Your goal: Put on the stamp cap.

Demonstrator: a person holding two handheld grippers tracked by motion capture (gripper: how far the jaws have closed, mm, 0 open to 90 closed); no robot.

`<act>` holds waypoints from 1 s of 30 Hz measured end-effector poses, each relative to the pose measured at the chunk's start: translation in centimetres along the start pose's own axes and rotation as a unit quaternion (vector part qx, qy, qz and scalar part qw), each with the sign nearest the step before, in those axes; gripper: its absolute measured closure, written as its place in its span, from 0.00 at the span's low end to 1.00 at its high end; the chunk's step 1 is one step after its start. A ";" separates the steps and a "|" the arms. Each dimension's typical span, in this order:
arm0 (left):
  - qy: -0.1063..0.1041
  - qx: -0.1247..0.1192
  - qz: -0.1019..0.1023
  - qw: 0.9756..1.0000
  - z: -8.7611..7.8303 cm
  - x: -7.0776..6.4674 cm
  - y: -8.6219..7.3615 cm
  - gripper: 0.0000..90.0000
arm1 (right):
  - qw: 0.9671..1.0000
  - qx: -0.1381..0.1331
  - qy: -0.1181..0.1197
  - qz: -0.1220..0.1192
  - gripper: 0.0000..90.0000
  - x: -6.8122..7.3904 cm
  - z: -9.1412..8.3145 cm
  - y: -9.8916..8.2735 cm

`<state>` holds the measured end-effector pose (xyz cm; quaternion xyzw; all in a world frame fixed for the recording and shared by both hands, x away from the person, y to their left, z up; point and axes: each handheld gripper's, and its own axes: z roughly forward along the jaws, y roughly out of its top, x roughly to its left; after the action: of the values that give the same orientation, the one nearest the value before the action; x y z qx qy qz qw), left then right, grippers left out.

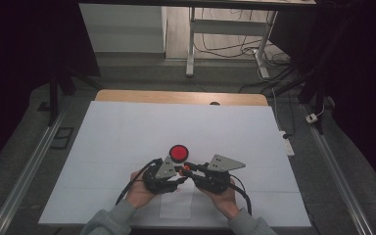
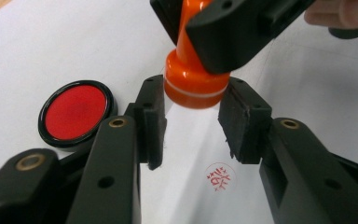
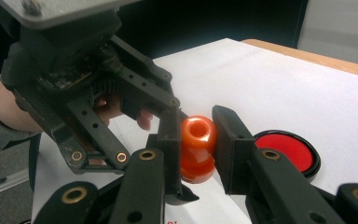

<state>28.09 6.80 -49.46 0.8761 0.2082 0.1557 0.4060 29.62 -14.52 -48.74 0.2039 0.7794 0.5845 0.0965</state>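
The right claw (image 3: pixel 196 140) clamps the orange stamp (image 3: pixel 196 148); the left claw (image 2: pixel 193 123), its pads parted around the stamp's base, risks nudging it, smudging the red imprint (image 2: pixel 220 177) below.

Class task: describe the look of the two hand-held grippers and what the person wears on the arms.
Both the left gripper and right gripper are black, with brass-coloured rivets, flat rectangular jaws, a grey three-cornered plate on top and a trailing black cable. The person's sleeves are grey.
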 end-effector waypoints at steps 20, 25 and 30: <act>0.006 0.000 -0.045 0.999 -1.0 0.6 -1.1 0.35 | 1.000 -0.010 -0.009 0.003 0.81 -0.4 -0.6 0.3; 0.011 -0.011 -0.063 0.998 -2.5 1.1 -1.9 0.34 | 1.000 -0.015 -0.015 0.005 0.81 -0.6 -1.0 0.5; 0.018 -0.020 -0.071 0.997 -4.1 1.4 -2.9 0.33 | 1.000 -0.017 -0.020 0.004 0.81 -0.8 -1.3 0.6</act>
<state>26.83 11.85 -48.99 0.8477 0.2743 0.1460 0.4299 30.00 -15.83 -47.87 0.2173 0.7666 0.5937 0.1129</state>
